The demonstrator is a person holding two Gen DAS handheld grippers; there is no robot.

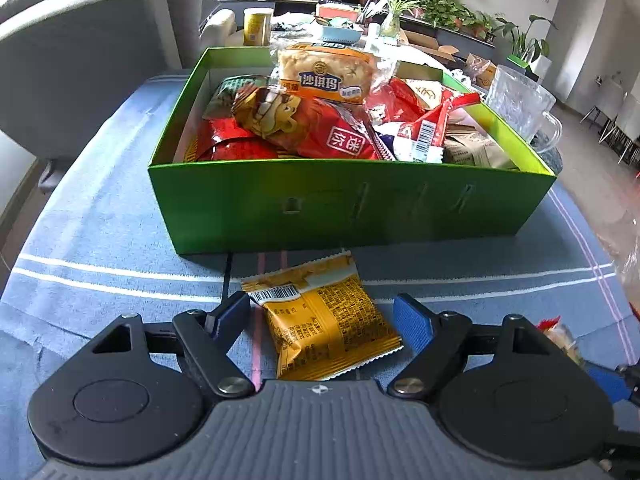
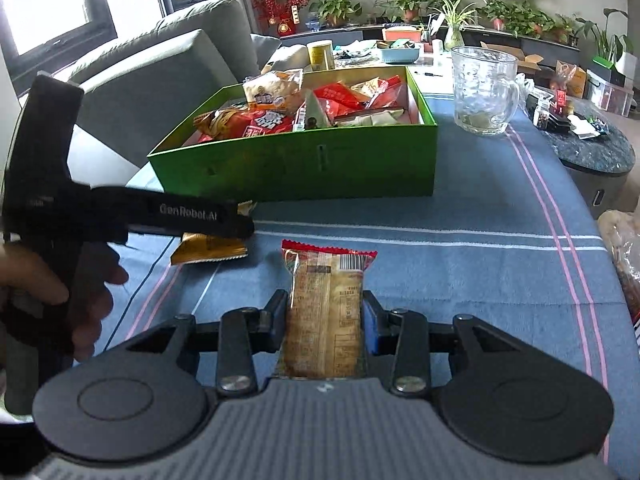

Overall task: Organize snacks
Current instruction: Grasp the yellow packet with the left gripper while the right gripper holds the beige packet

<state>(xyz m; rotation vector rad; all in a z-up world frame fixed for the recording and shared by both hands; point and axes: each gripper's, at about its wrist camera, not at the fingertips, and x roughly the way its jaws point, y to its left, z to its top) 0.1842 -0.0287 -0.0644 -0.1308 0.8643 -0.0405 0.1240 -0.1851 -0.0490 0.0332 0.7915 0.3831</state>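
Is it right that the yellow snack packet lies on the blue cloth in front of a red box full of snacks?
Not quite: the box is green, not red, as the left wrist view shows. The yellow snack packet does lie on the blue cloth in front of it.

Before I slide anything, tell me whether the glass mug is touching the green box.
Apart. The right wrist view shows a strip of blue tablecloth between the glass mug and the green box.
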